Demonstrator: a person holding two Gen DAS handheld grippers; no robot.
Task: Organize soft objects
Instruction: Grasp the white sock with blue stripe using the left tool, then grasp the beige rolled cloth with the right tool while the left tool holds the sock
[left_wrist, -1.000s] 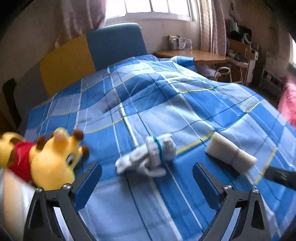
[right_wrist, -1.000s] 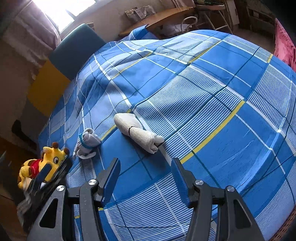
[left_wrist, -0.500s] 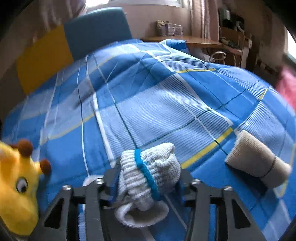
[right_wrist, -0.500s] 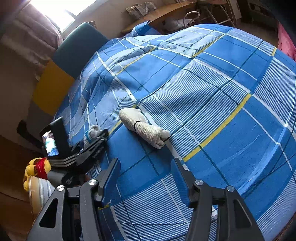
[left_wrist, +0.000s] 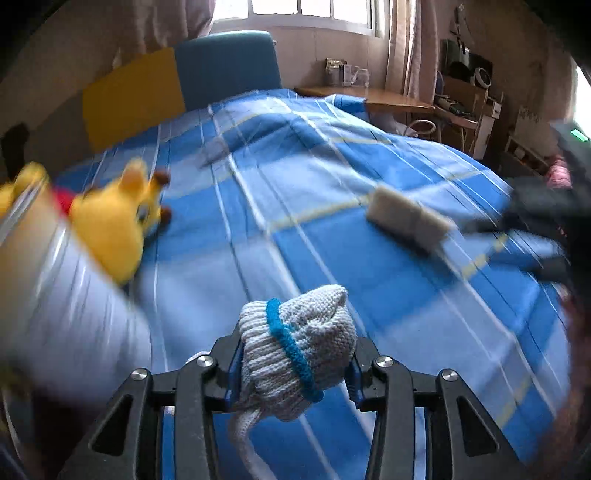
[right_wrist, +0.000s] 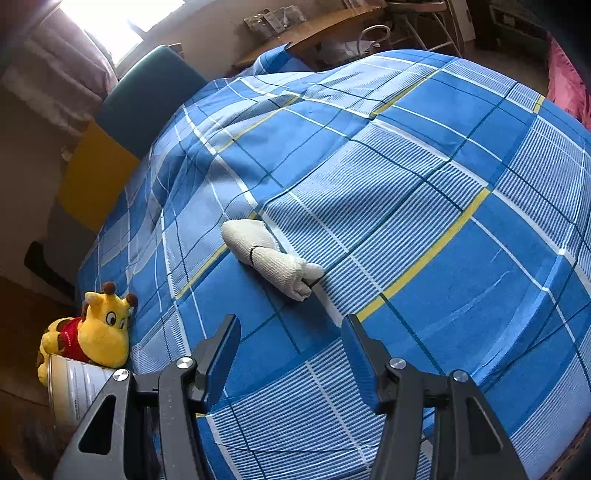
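Your left tool (left_wrist: 295, 363) is clamped on the grey knitted sock bundle with the blue band (left_wrist: 297, 345): both blue pads press into its sides and it sits lifted clear of the blue checked bedspread (left_wrist: 388, 280), with a loose end dangling below the jaws. Those jaws closed onto it within the last second and have settled there. The left wrist view is streaked with blur. In it the yellow giraffe plush (left_wrist: 114, 225) with its red shirt lies at the left edge of the bed, leaning against a pale round tin (left_wrist: 62, 295). Your right tool (right_wrist: 290, 345) hangs over the bed with its jaws partly apart and nothing between them. Just beyond its fingertips the cream rolled sock (right_wrist: 271, 260) lies on the bedspread, untouched, where a yellow stripe crosses a darker blue square. From the right wrist view the giraffe sits well off to the left of that roll, at the bed's edge above the tin.
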